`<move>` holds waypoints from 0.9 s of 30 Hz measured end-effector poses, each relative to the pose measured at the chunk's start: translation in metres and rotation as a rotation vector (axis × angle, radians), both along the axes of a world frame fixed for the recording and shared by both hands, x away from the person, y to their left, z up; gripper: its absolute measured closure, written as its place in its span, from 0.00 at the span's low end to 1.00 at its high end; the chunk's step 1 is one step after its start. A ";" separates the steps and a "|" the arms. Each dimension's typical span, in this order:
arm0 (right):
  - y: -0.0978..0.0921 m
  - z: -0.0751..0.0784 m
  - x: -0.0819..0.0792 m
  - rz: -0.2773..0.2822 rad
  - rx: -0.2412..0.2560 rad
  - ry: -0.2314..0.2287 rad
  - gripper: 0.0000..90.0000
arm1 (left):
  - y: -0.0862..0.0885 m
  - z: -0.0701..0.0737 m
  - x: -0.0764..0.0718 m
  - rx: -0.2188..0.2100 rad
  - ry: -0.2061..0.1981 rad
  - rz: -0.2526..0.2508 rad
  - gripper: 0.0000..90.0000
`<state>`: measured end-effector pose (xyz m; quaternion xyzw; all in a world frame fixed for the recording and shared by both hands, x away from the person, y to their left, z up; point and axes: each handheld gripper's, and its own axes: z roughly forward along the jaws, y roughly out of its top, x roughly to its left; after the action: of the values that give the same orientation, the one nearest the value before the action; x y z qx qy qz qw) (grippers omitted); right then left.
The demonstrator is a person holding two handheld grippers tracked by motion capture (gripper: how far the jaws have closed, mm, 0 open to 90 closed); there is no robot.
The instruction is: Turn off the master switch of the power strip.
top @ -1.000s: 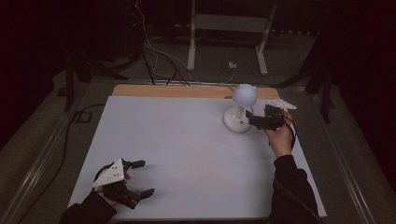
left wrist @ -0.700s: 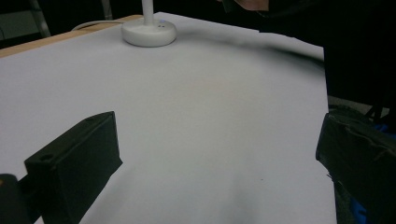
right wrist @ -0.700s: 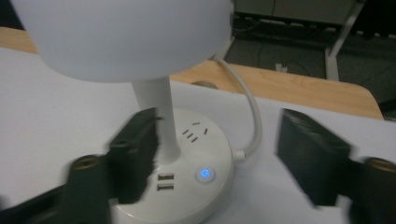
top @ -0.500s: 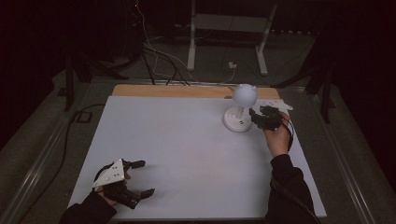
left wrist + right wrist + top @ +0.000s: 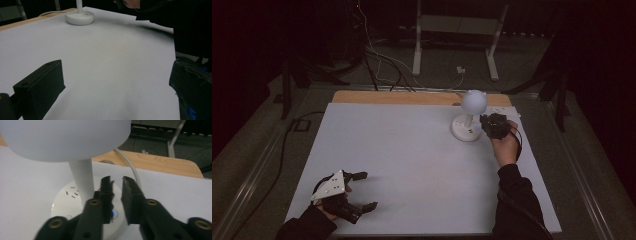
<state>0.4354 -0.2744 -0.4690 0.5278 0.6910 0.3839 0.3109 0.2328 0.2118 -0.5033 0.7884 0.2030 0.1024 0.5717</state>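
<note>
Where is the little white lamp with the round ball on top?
In the high view, the lamp stands at the table's far right, near the wooden edge, with the right gripper right beside its base.

Three cameras: one fixed overhead, one riding on each gripper.

The high view looks forward and down over the whole white table [image 5: 412, 165] from the person's side. The left gripper view sits low near the table's near edge, facing across it to the far lamp [image 5: 80, 17]. The right gripper view looks along its jaws, very close to that same lamp [image 5: 82, 182], which all three views share.
</note>
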 end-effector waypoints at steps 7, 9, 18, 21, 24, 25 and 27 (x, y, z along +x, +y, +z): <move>0.006 -0.007 -0.001 0.002 -0.042 0.006 1.00 | 0.000 0.000 0.000 0.000 0.000 -0.001 0.00; 0.008 -0.011 -0.001 0.003 -0.053 0.005 1.00 | 0.000 0.000 0.000 0.000 0.002 -0.001 0.00; 0.005 -0.024 0.004 -0.010 -0.040 0.042 1.00 | 0.000 0.000 0.000 0.000 0.002 -0.002 0.00; 0.003 -0.027 0.006 -0.016 -0.045 0.051 1.00 | 0.000 0.000 0.000 -0.001 0.003 -0.002 0.00; 0.002 -0.028 0.008 -0.019 -0.039 0.068 1.00 | 0.000 0.000 0.000 -0.003 0.006 -0.001 0.00; 0.001 -0.029 0.008 -0.018 -0.028 0.074 1.00 | 0.000 0.000 0.000 -0.003 0.006 -0.001 0.00; 0.002 -0.029 0.007 -0.030 -0.030 0.064 1.00 | 0.000 0.000 0.000 0.001 0.006 -0.002 0.00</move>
<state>0.4428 -0.2726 -0.4979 0.5455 0.6982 0.3515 0.3022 0.2331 0.2119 -0.5037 0.7890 0.2039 0.0998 0.5709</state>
